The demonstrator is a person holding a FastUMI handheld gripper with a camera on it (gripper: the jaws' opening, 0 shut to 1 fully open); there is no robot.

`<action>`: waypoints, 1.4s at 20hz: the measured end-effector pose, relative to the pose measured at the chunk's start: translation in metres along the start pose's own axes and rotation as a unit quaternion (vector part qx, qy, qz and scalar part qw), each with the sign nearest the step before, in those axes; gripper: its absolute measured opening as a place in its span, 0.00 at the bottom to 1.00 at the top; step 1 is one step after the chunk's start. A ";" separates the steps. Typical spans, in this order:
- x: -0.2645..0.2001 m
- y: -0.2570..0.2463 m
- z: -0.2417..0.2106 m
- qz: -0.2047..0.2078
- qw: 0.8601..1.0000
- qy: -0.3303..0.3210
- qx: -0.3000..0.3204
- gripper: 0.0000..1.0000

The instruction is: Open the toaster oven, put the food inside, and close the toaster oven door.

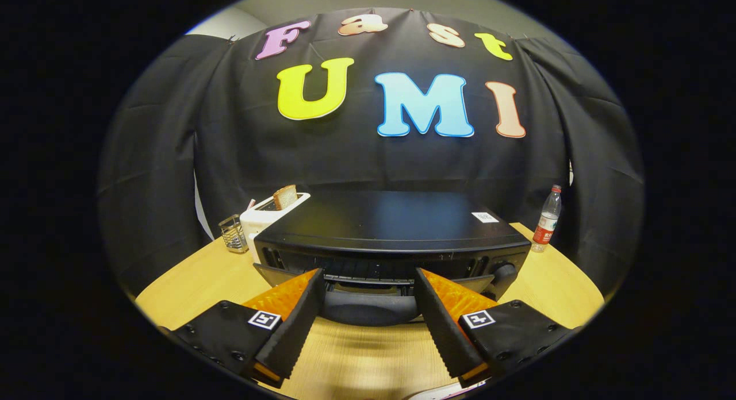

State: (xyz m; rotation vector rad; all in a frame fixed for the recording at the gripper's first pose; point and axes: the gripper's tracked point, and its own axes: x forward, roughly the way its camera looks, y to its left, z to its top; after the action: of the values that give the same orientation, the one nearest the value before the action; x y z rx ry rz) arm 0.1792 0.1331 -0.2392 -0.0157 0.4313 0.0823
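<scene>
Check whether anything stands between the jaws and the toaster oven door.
Nothing visible does. The gripper is open, its jaws either side of the door handle of the toaster oven; the door appears slightly ajar.

Gripper view: fisheye camera rides on gripper [368,285], looks forward along spread fingers [299,319], low over wooden table [190,279]. Faces toaster oven [391,239] front head-on, slightly downward, very near; oven top visible. Oven handle [371,307] between fingertips. Beyond: white toaster [267,216] toward table's far left edge, bottle [546,219] at far right edge, booth wall behind.
</scene>
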 end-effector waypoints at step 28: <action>-0.080 0.010 -0.126 0.023 0.984 0.175 0.032 0.98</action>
State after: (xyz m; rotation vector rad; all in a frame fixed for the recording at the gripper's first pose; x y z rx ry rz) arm 0.0536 0.1329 -0.3200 0.0445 0.7865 0.1120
